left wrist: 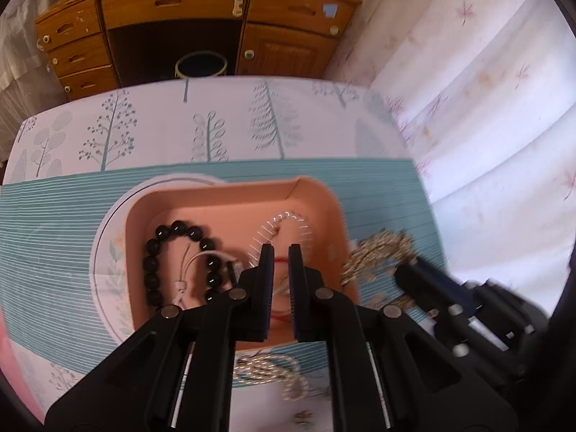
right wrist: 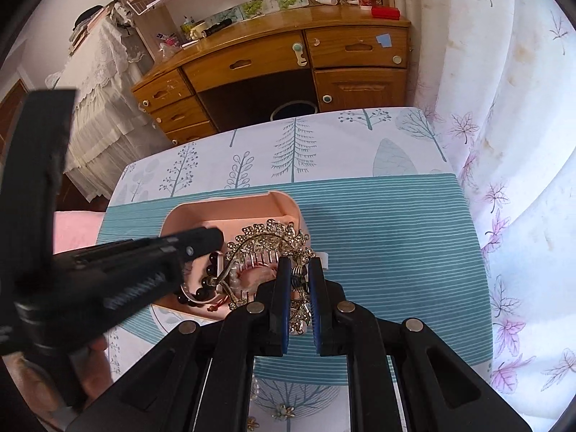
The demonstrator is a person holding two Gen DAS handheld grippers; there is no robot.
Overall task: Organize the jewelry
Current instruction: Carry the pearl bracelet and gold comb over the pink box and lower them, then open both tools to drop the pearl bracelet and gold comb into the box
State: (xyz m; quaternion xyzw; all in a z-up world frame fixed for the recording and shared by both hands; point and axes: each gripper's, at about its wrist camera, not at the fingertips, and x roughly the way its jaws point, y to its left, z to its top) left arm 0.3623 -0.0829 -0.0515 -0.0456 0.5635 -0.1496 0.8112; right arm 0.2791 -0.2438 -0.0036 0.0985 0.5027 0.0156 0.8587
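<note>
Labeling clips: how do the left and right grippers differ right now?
The left gripper hangs over the pink tray with nothing clearly clamped; the right gripper is shut on the gold hair comb. Left sits above the tray's middle, right at its right edge. Both are black, blue-padded, jaws narrow.

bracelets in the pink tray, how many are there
2 visible: a black bead bracelet on the tray's left side, and a clear bead bracelet at its middle, beneath the left gripper. Others may be hidden.
</note>
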